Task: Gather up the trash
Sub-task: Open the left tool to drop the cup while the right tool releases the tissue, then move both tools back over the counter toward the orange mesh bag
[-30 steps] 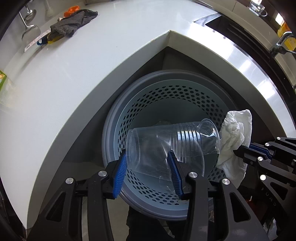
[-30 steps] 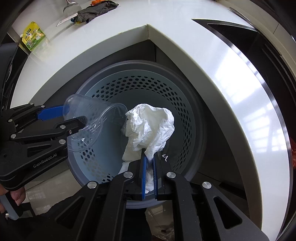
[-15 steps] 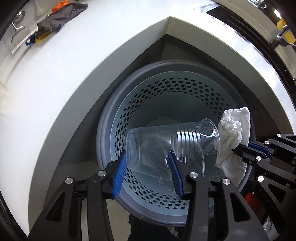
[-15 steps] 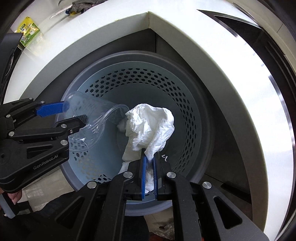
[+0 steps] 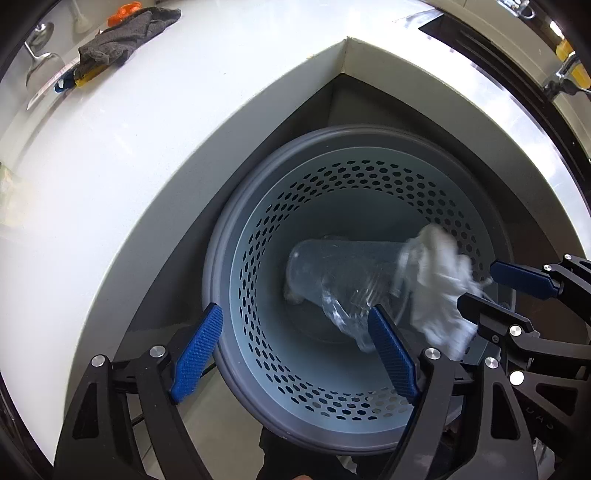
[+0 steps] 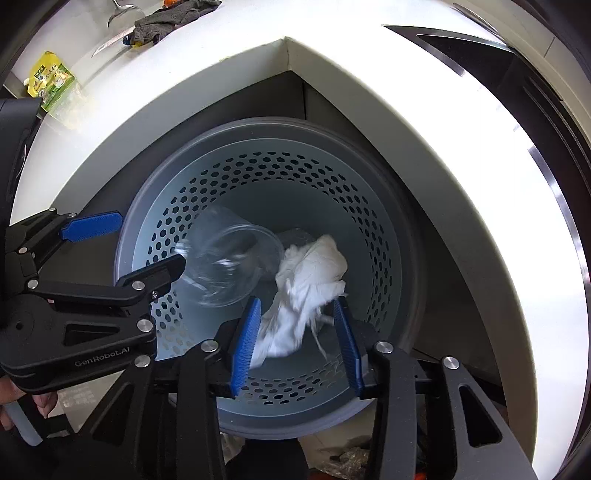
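White counter [image 5: 155,155], L-shaped, inner corner wraps bin [image 5: 229,258]. Bin stands down in that corner nook, on floor [image 5: 207,424], pale tile by look of it. On counter far end: grey rag [image 5: 122,40], crumpled, something orange [image 5: 127,8] just behind it. Knife [image 5: 51,86] beside rag, blade pointing away from it. Green-yellow packet [image 6: 51,86] further along, near edge. Rest of top bare, glossy, strong glare on right stretch.

Glossy white countertop [image 5: 155,155] corner
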Motion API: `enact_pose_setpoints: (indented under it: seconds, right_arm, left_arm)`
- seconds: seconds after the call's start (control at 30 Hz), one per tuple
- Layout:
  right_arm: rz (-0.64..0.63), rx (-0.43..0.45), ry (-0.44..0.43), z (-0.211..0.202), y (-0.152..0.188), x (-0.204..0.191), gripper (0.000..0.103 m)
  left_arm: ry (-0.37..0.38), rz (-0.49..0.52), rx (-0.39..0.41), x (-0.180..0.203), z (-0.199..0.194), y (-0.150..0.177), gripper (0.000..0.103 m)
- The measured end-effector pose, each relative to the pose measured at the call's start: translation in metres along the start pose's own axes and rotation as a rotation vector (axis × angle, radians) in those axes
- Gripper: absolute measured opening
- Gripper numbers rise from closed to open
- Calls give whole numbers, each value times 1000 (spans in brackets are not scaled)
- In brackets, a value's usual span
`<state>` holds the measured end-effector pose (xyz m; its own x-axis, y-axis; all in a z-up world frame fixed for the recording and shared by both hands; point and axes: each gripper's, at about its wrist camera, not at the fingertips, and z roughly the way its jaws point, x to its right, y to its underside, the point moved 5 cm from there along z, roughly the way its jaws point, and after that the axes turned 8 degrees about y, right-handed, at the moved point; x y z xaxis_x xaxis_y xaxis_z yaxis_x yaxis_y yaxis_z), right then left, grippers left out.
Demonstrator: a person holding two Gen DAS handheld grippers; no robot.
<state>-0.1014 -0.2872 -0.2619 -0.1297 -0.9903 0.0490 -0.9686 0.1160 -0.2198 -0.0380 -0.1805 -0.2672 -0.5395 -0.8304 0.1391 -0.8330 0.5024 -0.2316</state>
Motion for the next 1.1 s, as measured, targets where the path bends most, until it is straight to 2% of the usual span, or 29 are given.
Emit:
enact_pose_setpoints:
  seconds: [0.33,0.6,0.73,0.87,1.1]
  right_arm:
    - [-9,17,-3,-9,-1,-3,53]
    - [-21,68,-7,-29,-8,-3,54]
    - [-12,127,-21,-53,-15,-3,60]
    - [3,192,-47,-75,-26,-6,62]
    - [15,294,-122,-115,-78,-18,64]
  left_arm:
    - [-10,-1,20,1,-15,3,79]
    - [-8,-19,63,-2,-39,1,79]
    - [3,-38,120,-6,-66,-5,80]
    - [-1,-73,185,-18,-95,-14,82]
    - [-32,-176,298,-64,-136,-32,87]
